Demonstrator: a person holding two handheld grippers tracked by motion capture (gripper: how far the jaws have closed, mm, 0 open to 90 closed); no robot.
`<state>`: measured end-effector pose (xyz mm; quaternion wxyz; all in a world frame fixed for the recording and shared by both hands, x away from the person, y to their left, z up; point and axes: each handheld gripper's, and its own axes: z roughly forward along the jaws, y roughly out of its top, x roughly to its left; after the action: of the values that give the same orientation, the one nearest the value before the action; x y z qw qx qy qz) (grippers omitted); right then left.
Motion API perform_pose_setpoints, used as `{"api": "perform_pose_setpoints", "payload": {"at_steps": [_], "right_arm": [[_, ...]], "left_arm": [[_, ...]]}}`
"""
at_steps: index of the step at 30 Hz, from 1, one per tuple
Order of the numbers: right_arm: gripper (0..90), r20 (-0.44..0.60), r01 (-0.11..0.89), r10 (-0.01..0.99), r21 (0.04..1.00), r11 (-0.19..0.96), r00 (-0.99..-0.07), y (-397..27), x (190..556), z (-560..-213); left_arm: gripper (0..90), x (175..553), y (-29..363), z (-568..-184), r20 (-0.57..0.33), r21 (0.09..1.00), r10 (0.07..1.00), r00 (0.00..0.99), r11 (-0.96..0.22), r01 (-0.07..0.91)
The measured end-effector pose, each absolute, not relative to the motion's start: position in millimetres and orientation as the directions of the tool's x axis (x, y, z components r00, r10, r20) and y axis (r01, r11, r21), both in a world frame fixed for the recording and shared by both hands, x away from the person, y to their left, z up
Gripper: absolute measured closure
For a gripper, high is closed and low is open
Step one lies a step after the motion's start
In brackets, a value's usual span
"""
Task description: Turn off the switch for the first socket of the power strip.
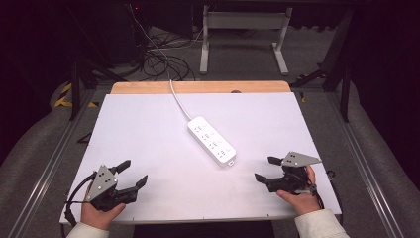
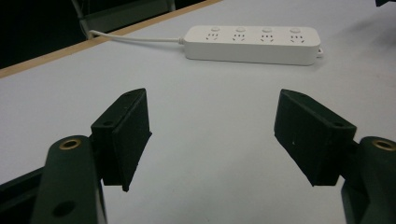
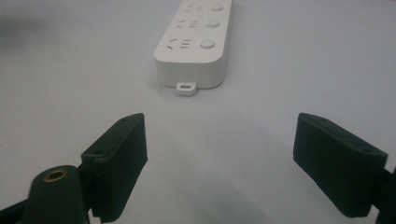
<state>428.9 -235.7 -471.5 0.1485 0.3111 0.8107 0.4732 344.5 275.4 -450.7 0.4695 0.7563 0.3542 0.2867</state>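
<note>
2 low grippers [image 1: 134,172] [image 1: 263,168], jaws apart, toward power strip [image 1: 211,141]

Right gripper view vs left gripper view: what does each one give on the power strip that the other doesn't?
Right gripper view alone: the strip's near end face with its small hanging tab, seen end-on between the open right tongs.

Left gripper view alone: the strip side-on, all four sockets with their buttons, the white cord leaving its left end, and the table's wooden edge.

Both: the white power strip lying on the white table, apart from the tongs, and open tongs with nothing between them, left tongs included.
</note>
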Motion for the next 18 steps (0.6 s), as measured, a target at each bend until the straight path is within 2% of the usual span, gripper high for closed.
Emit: {"api": "perform_pose_setpoints", "payload": {"at_steps": [7, 18], "right_arm": [[17.9, 0.04, 0.346, 0.659, 0.873, 0.342, -0.751, -239.6, 428.1, -468.2], [17.9, 0.022, 0.334, 0.661, 0.875, 0.35, -0.75, -237.5, 426.2, -465.9]], "left_arm": [[26.4, 345.7, 276.2, -451.3, 0.076, 0.917, 0.807, 0.585, -0.287, 0.278], [26.1, 345.9, 277.4, -451.8, 0.111, 0.915, 0.809, 0.577, -0.309, 0.258]]}}
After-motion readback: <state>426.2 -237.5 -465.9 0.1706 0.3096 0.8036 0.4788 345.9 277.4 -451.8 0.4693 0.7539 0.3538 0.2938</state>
